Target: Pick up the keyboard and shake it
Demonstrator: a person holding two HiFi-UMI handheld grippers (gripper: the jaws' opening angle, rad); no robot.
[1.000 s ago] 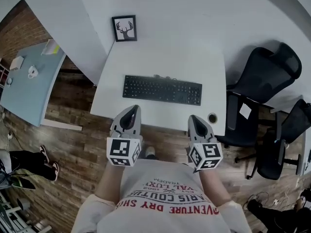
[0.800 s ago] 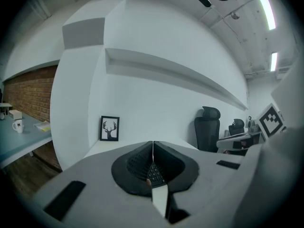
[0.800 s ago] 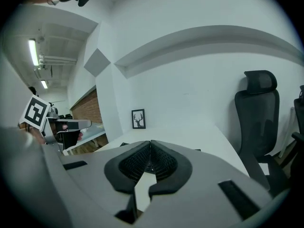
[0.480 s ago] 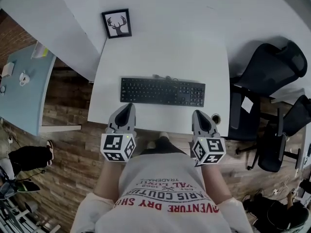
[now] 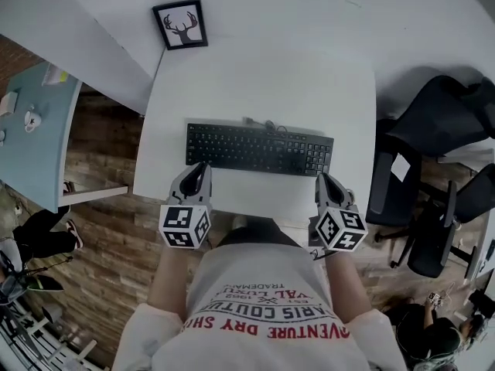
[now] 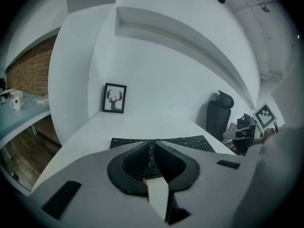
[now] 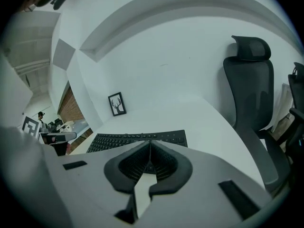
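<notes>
A black keyboard (image 5: pixel 259 148) lies flat across the middle of the white desk (image 5: pixel 263 76), its cable running off its far edge. My left gripper (image 5: pixel 203 165) hovers just short of the keyboard's near left corner, jaws shut with nothing between them. My right gripper (image 5: pixel 322 178) sits just short of the near right corner, also shut and empty. In the left gripper view the keyboard (image 6: pixel 190 142) stretches right behind the closed tips (image 6: pixel 151 143). In the right gripper view the keyboard (image 7: pixel 133 138) lies just beyond the closed tips (image 7: pixel 149 142).
A framed deer picture (image 5: pixel 180 25) stands at the desk's far left, leaning on the white wall. Black office chairs (image 5: pixel 441 122) crowd the right side. A pale blue table (image 5: pixel 31 137) with cups stands to the left over a wooden floor.
Both grippers have moved forward over the desk's near edge toward the keyboard's front corners. Their jaws stayed shut. The keyboard has not moved.
</notes>
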